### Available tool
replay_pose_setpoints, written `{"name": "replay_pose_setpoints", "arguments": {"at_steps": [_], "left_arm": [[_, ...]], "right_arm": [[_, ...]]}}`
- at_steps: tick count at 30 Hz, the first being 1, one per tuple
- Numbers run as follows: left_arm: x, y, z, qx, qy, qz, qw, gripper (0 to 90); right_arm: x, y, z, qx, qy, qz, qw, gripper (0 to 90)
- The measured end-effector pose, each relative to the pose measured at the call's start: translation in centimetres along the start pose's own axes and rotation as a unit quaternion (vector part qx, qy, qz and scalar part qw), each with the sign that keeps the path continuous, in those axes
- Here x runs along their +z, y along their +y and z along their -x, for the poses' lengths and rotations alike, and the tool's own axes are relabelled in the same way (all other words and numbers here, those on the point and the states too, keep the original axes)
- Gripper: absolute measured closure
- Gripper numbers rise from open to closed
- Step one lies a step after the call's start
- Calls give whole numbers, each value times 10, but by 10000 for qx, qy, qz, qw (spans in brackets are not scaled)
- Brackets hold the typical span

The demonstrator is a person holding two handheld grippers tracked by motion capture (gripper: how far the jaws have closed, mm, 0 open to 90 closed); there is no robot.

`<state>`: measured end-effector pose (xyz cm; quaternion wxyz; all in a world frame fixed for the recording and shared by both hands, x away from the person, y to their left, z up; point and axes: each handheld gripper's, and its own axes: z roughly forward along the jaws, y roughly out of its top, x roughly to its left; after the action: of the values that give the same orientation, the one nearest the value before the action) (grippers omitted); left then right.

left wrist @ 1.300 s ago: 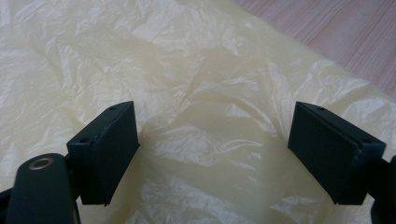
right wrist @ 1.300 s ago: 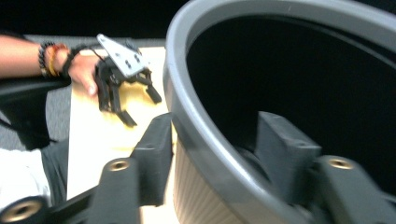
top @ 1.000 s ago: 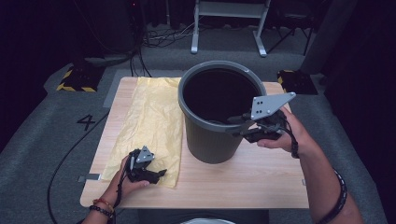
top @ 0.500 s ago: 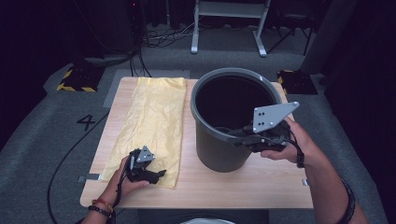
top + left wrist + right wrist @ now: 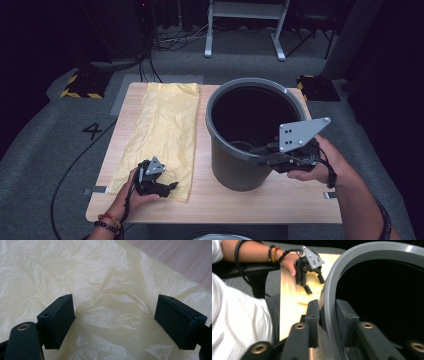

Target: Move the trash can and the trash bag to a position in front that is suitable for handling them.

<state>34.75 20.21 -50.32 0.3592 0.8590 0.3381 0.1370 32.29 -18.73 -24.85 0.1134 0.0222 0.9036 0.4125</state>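
Since the earlier high-view frames the grey bin (image 5: 250, 135) has slid from the middle of the table (image 5: 280, 202) toward its right half, and a strip of bare wood now separates it from the yellow plastic bag (image 5: 162, 132), which it formerly overlapped. The right gripper (image 5: 262, 152) has travelled with it and sits at centre right of the frame, straddling the near right part of the rim. In the right gripper view its jaws have just been opening, with the rim (image 5: 329, 315) between them: one jaw stands outside the wall, the other inside, and both lie close against it, though whether they press is hard to tell. The left gripper (image 5: 167, 187) has kept its place at lower left, over the near right corner of the bag. In the left gripper view its jaws stand wide apart above the crumpled film (image 5: 110, 302), gripping nothing.

The bag lies flat along the left half of the table, its far edge near the far table edge, its near edge well short of the front edge. The bin's right side nears the right edge of the table. Bare wood lies in front of the bin and between bin and bag.
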Motion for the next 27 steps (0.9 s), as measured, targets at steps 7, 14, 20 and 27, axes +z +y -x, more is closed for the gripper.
{"name": "replay_pose_setpoints", "arguments": {"at_steps": [7,14,20,27], "left_arm": [[0,6,4,-103,141,-227,9996,158],[-4,15,12,52,365,-205,9991,162],[-7,27,14,106,486,-85,9987,163],[-1,43,6,110,525,-81,9985,166]], "right_arm": [[-10,-12,-8,-161,-614,453,9970,400],[-51,-49,-28,-33,-1712,1401,9752,327],[-63,-87,-28,303,-2082,1378,9678,295],[-36,-164,-7,1137,-2587,588,9574,250]]}}
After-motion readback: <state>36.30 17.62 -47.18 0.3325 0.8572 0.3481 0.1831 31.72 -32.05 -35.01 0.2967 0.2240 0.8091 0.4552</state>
